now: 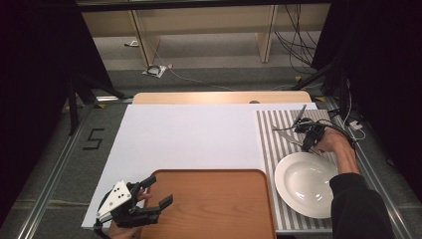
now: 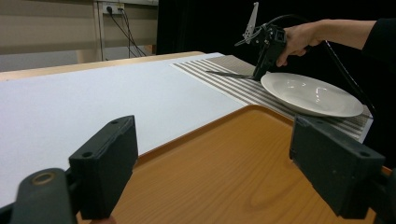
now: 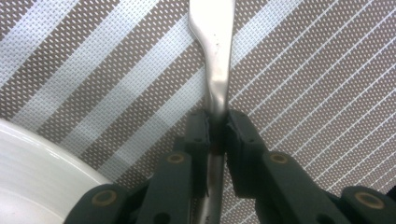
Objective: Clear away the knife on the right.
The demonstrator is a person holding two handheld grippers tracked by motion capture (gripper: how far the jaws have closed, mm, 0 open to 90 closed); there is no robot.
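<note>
You've got a white plate on the striped placemat, an orange tray just left of it, white sheet covering the wooden table.

**Two hand-held grippers: left open, right clamped**

The left gripper sits at the near left, held low, its jaws spread wide and pointing toward the far right with nothing between them. The right gripper is at the far right, tilted steeply downward; the right hand wraps its grip, the dark-sleeved forearm running in from the near right. Its jaws stand nearly together, pinching a slim metal handle.
</note>
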